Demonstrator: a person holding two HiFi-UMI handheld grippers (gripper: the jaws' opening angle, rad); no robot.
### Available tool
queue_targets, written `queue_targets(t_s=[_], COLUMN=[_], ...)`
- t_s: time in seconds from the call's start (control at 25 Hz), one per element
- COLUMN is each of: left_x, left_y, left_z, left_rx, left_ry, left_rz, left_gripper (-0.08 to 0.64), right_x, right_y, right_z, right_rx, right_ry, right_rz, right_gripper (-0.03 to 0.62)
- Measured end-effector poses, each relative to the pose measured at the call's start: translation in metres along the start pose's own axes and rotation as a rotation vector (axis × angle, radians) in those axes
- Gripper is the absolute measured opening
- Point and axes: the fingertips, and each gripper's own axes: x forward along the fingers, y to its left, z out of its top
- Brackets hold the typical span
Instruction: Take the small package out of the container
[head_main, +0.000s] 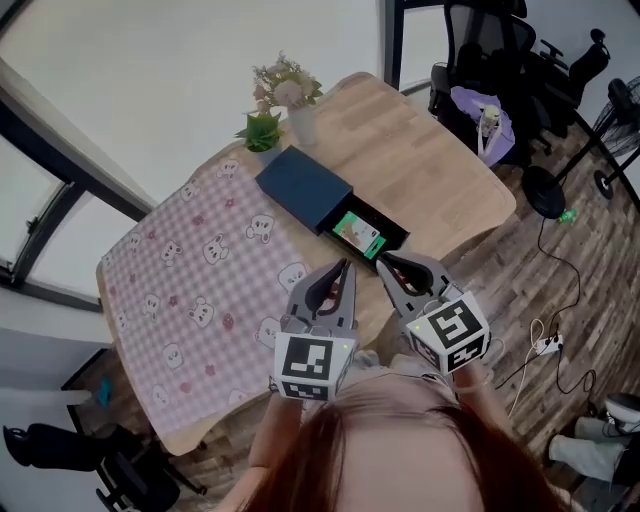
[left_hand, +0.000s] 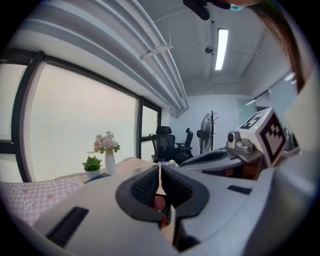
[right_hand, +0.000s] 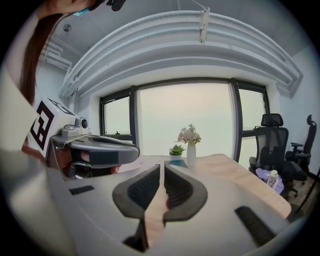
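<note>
package: small flat pack (head_main: 357, 233) with a bright green face and a pale-reddish print in the middle.
package location: lies flat in the black tray (head_main: 396, 233) that's slid out of the container, at the tray end nearest me. Nothing is touching it.
container: dark blue flat box (head_main: 303, 187), set diagonally on the bare wood of the worktop (head_main: 440, 170), just beside the edge of the pink checked cloth (head_main: 190, 290).
left gripper (head_main: 344, 268): my jaws are together and the ribbed pads meet at the tip (left_hand: 160, 170). Nothing is gripped. Only a sliver of colour shows through the gap under the pads.
right gripper (head_main: 386, 264): my jaws are together as well, with pads closed on each other (right_hand: 162, 170). It holds nothing.
pose: both grippers are side by side over the near edge of the worktop, noses tipped slightly down and angled in toward the tray. The left tips are just short of the package. The right tips are just beside the tray's near edge. Marker cubes sit at the back toward me.
background: vase of flowers (head_main: 290, 100) and a small plant (head_main: 262, 130) stand just behind the container.
</note>
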Motion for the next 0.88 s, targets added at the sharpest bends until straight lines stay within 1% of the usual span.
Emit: queue_targets(t_s=[0.12, 0.24, 0.48, 0.68, 0.88], left_x=[0.003, 0.005, 0.011, 0.017, 0.023], left_y=[0.013, 0.025, 0.035, 0.045, 0.054], left_z=[-0.002, -0.003, -0.016, -0.021, -0.031], left_rx=[-0.008, -0.019, -0.045, -0.032, -0.047], left_ry=[-0.002, -0.005, 0.017, 0.024, 0.037], left_rz=[-0.007, -0.009, -0.010, -0.003, 0.010], left_gripper=[0.017, 0.017, 0.017, 0.017, 0.017], right_x=[0.009, 0.019, 0.036, 0.049, 0.064], right_y=[-0.002, -0.004, -0.011, -0.019, -0.030], right_z=[0.000, -0.003, -0.018, -0.031, -0.048], right_rx=[0.013, -0.003, -0.016, -0.036, -0.046], right_ry=[0.010, 0.029, 0.082, 0.133, 0.182], right_rz=[-0.005, -0.012, -0.012, -0.005, 0.006], right_gripper=[0.049, 0.064, 0.092, 0.109, 0.132])
